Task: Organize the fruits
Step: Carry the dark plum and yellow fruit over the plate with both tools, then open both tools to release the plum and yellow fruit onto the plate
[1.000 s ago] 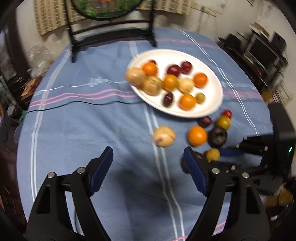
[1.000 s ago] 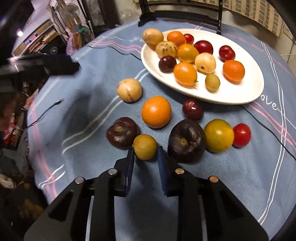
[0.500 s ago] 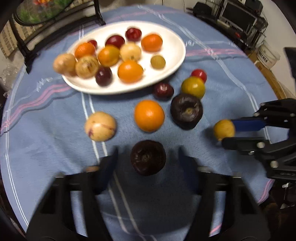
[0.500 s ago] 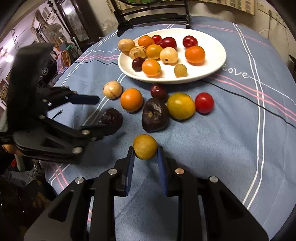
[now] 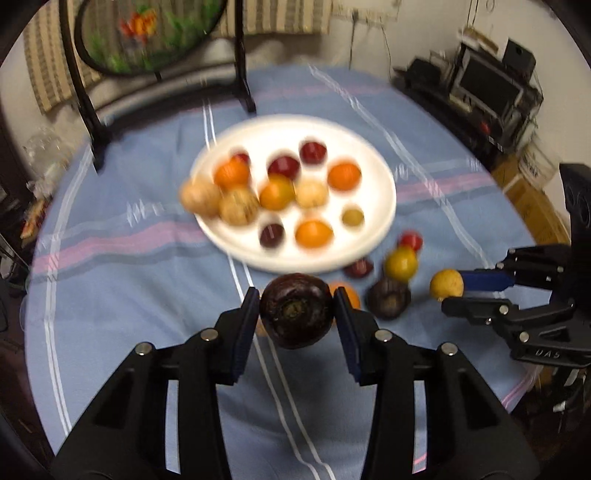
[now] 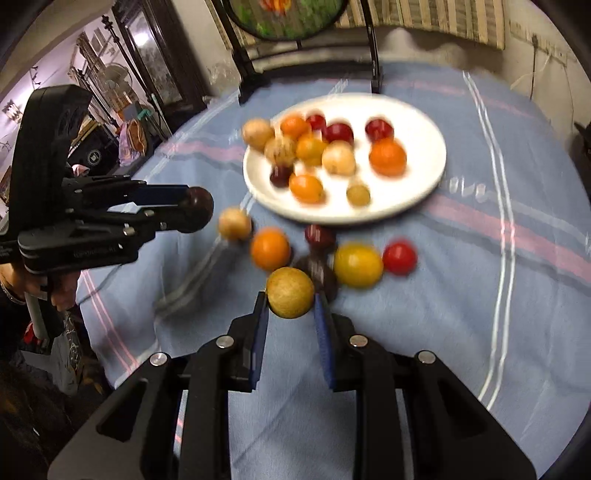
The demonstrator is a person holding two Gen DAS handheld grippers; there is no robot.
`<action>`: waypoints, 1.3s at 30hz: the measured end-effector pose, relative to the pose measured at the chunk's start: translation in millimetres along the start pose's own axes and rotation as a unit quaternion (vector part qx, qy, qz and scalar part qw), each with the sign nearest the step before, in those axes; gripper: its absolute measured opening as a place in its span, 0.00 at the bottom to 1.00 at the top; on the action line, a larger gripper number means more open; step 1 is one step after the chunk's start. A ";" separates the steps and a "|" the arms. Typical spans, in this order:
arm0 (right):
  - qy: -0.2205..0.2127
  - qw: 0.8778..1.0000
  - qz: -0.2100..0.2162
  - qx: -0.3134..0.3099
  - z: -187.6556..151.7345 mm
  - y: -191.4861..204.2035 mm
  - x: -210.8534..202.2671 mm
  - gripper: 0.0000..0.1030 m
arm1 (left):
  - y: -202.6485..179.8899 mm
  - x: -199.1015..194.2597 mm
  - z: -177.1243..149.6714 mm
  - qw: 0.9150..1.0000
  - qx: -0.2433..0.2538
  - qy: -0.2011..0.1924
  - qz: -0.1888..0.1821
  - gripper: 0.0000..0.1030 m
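My left gripper (image 5: 296,295) is shut on a dark purple round fruit (image 5: 295,314) and holds it above the blue cloth, short of the white plate (image 5: 376,192). The right wrist view shows that same left gripper (image 6: 173,206) at the left, with the fruit at its tip. My right gripper (image 6: 290,301) is shut on a small yellow-brown fruit (image 6: 290,291), also off the cloth. The plate (image 6: 424,129) holds several oranges, red and tan fruits. Loose on the cloth lie an orange (image 6: 270,248), a tan fruit (image 6: 234,222), a yellow fruit (image 6: 357,265) and a red one (image 6: 399,257).
A second dark purple fruit (image 5: 388,297) and a small dark red one (image 6: 319,236) lie near the plate's front rim. A black stand with a round panel (image 5: 147,33) stands at the table's far end. Shelves of electronics (image 5: 487,85) are off the table's right. A hand (image 6: 55,291) grips the left tool.
My left gripper went from wide open to shut on the dark purple fruit and lifted it off the cloth. My right gripper rose with the yellow-brown fruit held throughout.
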State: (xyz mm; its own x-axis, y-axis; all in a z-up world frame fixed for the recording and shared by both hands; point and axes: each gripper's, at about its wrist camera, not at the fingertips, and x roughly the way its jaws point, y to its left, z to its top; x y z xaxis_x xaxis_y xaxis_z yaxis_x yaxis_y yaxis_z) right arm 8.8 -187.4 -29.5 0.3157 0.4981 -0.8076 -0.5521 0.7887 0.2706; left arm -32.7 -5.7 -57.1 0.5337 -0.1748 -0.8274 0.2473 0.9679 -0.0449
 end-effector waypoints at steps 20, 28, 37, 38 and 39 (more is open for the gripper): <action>-0.076 0.997 -0.012 0.009 119.9 -41.1 -2.0 0.25 | -2.0 32.3 109.1 0.998 0.032 -0.043 0.035 0.41; -0.048 0.999 -0.013 0.014 132.2 -55.4 30.1 0.25 | 7.3 62.0 117.9 0.999 0.025 -0.020 0.037 0.41; -0.023 0.999 -0.020 0.013 144.8 -67.5 58.9 0.25 | 13.3 93.2 125.2 0.999 0.025 0.009 0.043 0.42; -0.020 1.000 -0.019 0.012 146.3 -68.5 62.1 0.25 | 14.4 96.8 125.4 0.999 0.025 0.013 0.043 0.42; -0.019 1.000 -0.020 0.010 147.2 -69.2 64.1 0.25 | 14.9 99.0 125.7 0.999 0.025 0.015 0.044 0.42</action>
State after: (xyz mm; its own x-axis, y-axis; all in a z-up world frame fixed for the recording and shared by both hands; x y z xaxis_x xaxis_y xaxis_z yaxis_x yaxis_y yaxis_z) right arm 180.8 -156.9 -22.8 0.3663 0.4788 -0.7978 -0.5223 0.8154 0.2495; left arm 125.5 -31.3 -69.3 0.5318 -0.0830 -0.8428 0.2402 0.9691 0.0561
